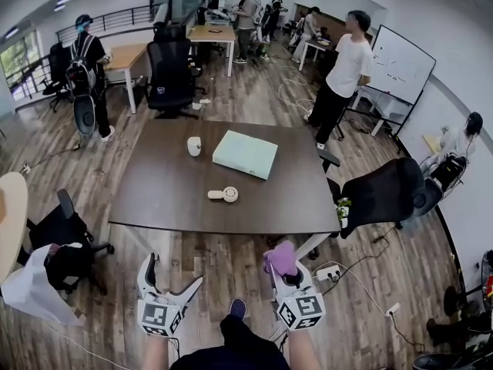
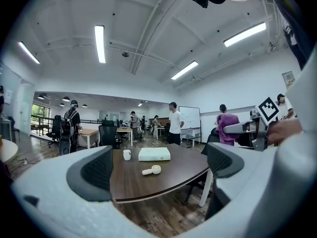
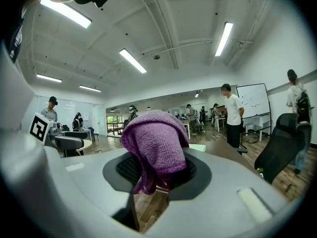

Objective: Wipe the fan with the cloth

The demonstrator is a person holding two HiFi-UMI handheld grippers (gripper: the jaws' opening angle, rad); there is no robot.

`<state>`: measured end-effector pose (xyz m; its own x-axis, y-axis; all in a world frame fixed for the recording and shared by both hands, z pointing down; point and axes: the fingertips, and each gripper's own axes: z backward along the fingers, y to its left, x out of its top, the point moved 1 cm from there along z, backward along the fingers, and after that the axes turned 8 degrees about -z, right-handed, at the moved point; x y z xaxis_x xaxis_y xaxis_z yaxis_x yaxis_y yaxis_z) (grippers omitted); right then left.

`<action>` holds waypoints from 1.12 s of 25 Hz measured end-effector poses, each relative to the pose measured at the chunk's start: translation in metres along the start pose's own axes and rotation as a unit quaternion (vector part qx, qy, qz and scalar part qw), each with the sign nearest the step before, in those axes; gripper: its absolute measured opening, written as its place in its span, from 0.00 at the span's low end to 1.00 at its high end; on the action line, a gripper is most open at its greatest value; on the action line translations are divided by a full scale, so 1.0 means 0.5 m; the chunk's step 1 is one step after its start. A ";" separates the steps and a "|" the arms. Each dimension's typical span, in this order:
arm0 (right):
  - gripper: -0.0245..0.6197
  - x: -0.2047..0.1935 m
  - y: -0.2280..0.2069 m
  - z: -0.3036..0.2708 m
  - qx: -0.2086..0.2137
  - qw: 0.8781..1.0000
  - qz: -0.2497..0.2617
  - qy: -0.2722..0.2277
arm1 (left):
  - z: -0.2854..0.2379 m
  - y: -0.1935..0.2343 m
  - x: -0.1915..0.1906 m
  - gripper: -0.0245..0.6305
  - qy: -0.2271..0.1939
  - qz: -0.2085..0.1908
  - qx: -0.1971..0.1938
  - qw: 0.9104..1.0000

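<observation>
The left tongs (image 1: 171,277) hung spread and empty, short of the surface's near edge. On the dark brown surface (image 1: 154,199), towards its near middle, lay the fan (image 1: 224,194). It was small and cream-white, a round head with a stubby handle pointing left. Behind it stood a white cup (image 1: 194,146) and a pale green box (image 1: 245,154). The right tongs (image 1: 283,272) pinched a bunched purple cloth (image 1: 280,257), well apart from the fan. A black chair (image 1: 381,195), a whiteboard (image 1: 400,64) and standing people filled the wood-floored office.
</observation>
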<state>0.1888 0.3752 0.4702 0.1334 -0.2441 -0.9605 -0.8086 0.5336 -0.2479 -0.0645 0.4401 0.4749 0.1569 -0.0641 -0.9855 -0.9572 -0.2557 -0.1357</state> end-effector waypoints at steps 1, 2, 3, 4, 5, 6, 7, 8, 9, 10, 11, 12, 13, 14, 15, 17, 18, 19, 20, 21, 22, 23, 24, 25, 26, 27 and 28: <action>0.25 0.009 -0.013 -0.022 0.002 1.000 0.002 0.004 | -0.024 0.007 0.005 0.93 0.001 0.001 0.002 1.000; 0.25 0.018 -0.027 -0.045 0.004 1.000 0.004 0.007 | -0.048 0.014 0.010 0.93 0.002 0.001 0.004 1.000; 0.25 0.027 -0.041 -0.069 0.008 1.000 0.005 0.009 | -0.074 0.021 0.015 0.93 0.003 -0.002 0.006 1.000; 0.25 0.035 -0.055 -0.094 0.011 1.000 0.005 0.012 | -0.101 0.029 0.020 0.93 0.005 -0.007 0.010 1.000; 0.25 0.043 -0.069 -0.118 0.014 1.000 0.005 0.014 | -0.129 0.036 0.023 0.93 0.007 -0.010 0.012 1.000; 0.25 0.050 -0.084 -0.141 0.017 1.000 0.004 0.017 | -0.156 0.042 0.027 0.93 0.009 -0.012 0.013 1.000; 0.25 0.056 -0.098 -0.162 0.020 1.000 0.003 0.020 | -0.182 0.046 0.032 0.93 0.011 -0.011 0.013 1.000; 0.25 0.063 -0.112 -0.183 0.023 0.999 0.003 0.022 | -0.207 0.050 0.037 0.93 0.011 -0.010 0.012 1.000; 0.25 0.071 -0.124 -0.203 0.027 0.999 0.004 0.024 | -0.229 0.053 0.042 0.93 0.012 -0.011 0.011 1.000; 0.25 0.076 -0.136 -0.222 0.031 0.999 0.004 0.026 | -0.249 0.055 0.046 0.93 0.013 -0.013 0.012 1.000; 0.25 0.081 -0.147 -0.241 0.035 0.999 0.004 0.027 | -0.269 0.057 0.049 0.93 0.013 -0.015 0.012 1.000; 0.25 0.083 -0.159 -0.258 0.038 0.999 0.004 0.027 | -0.287 0.059 0.050 0.93 0.013 -0.017 0.013 1.000; 0.25 0.084 -0.170 -0.275 0.042 0.999 0.003 0.027 | -0.305 0.060 0.049 0.93 0.013 -0.019 0.014 1.000; 0.25 0.084 -0.182 -0.290 0.045 0.999 0.002 0.028 | -0.322 0.061 0.048 0.93 0.013 -0.020 0.014 1.000; 0.25 0.084 -0.193 -0.304 0.048 0.998 0.001 0.029 | -0.339 0.062 0.046 0.93 0.014 -0.020 0.015 1.000; 0.25 0.087 -0.213 -0.329 0.053 0.998 0.001 0.032 | -0.370 0.065 0.046 0.93 0.017 -0.022 0.017 0.999; 0.25 0.089 -0.223 -0.340 0.055 0.998 0.001 0.034 | -0.383 0.066 0.047 0.93 0.018 -0.023 0.017 0.999; 0.25 0.092 -0.231 -0.349 0.057 0.998 0.000 0.035 | -0.395 0.066 0.049 0.93 0.020 -0.024 0.017 0.999; 0.25 0.097 -0.238 -0.359 0.059 0.998 -0.001 0.036 | -0.404 0.067 0.051 0.93 0.023 -0.026 0.016 0.999; 0.25 0.102 -0.243 -0.368 0.061 0.997 -0.003 0.037 | -0.412 0.068 0.054 0.93 0.025 -0.026 0.016 0.999; 0.25 0.106 -0.246 -0.377 0.063 0.997 -0.004 0.038 | -0.419 0.070 0.057 0.93 0.026 -0.025 0.016 0.999; 0.25 0.109 -0.249 -0.386 0.066 0.997 -0.005 0.039 | -0.424 0.073 0.059 0.93 0.027 -0.023 0.017 0.999; 0.25 0.110 -0.251 -0.395 0.067 0.997 -0.006 0.040 | -0.428 0.076 0.059 0.93 0.028 -0.023 0.018 0.999; 0.25 0.110 -0.253 -0.403 0.069 0.997 -0.007 0.040 | -0.433 0.079 0.057 0.92 0.029 -0.023 0.019 0.999; 0.25 0.109 -0.255 -0.411 0.070 0.997 -0.008 0.040 | -0.437 0.081 0.054 0.92 0.031 -0.023 0.020 0.999; 0.25 0.109 -0.256 -0.417 0.072 0.997 -0.008 0.040 | -0.440 0.083 0.052 0.92 0.033 -0.024 0.020 0.999; 0.25 0.109 -0.256 -0.422 0.073 0.996 -0.008 0.041 | -0.443 0.085 0.051 0.92 0.034 -0.024 0.020 0.999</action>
<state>0.1789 0.1227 0.4764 0.0939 -0.3162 -0.9440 -0.7132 0.6402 -0.2854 -0.0473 0.2140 0.4665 0.2169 -0.1184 -0.9690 -0.9572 -0.2207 -0.1873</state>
